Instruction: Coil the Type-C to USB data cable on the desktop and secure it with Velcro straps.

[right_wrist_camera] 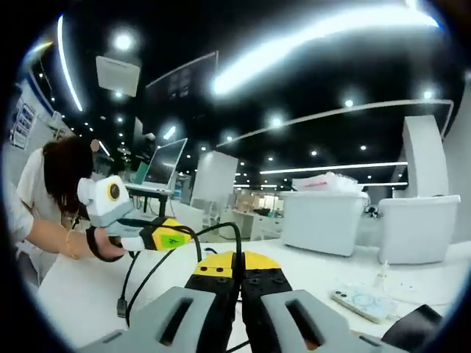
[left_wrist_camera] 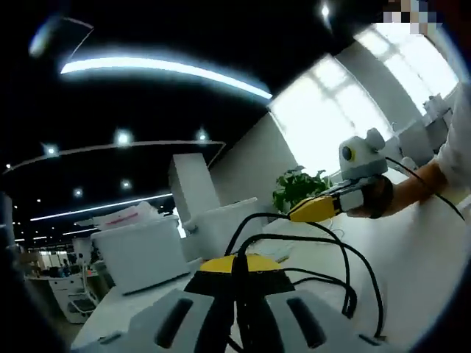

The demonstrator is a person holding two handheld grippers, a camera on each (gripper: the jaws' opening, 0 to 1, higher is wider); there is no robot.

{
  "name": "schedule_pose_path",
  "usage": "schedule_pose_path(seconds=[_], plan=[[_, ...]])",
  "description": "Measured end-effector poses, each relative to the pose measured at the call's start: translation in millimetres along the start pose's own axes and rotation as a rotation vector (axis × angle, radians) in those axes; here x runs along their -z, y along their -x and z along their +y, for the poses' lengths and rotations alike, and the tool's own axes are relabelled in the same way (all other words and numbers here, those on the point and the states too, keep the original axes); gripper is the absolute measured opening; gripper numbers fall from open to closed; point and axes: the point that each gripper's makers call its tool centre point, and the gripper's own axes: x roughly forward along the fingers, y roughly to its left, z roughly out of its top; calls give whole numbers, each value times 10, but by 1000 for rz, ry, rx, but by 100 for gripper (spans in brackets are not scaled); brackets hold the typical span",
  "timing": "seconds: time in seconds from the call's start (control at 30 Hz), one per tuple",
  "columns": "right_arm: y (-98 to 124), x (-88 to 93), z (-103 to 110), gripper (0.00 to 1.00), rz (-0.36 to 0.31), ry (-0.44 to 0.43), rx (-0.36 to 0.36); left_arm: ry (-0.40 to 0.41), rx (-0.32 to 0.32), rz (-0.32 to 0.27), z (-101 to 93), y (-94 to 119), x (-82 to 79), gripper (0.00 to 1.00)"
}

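- Both sets of jaws are clenched on the thin black data cable [left_wrist_camera: 294, 239]: your left gripper [left_wrist_camera: 237, 268] pinches it between its yellow-tipped jaws, and your right gripper [right_wrist_camera: 235, 266] does the same, with no gap showing between the tips in either view.
- Your two grips sit at different points along the cable, which looks deliberate: one gripper can anchor a turn while the other feeds the next one round.
- From the left jaws the cable rises in loose arcs and drops back toward the white worktop [left_wrist_camera: 419, 257], so a rough coil is forming, though the loops are uneven and not yet gathered tight.
- In the right gripper view a free end with a small connector [right_wrist_camera: 121, 307] hangs off to the left, just above the worktop; that tail still needs winding in, I judge.
- I cannot make out a Velcro strap in either view, so the securing step seems to lie ahead.
- Further out on the worktop lie a flat pale phone-like device [right_wrist_camera: 363, 303] and a white rectangular storage bin [right_wrist_camera: 324, 220]; both are well apart from the cable and should not interfere.
- Beyond them, a leafy green potted plant [left_wrist_camera: 298, 187] stands by the bright window.
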Motion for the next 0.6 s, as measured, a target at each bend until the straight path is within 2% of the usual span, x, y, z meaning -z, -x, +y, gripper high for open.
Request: schedule_pose_path(seconds=[0.13, 0.6], plan=[[-10, -14, 42, 1, -7, -6, -15, -98, -31, -4, 43, 5, -52, 4], [-8, -90, 210, 1, -33, -36, -62, -201, -58, -27, 71, 10, -161, 5]])
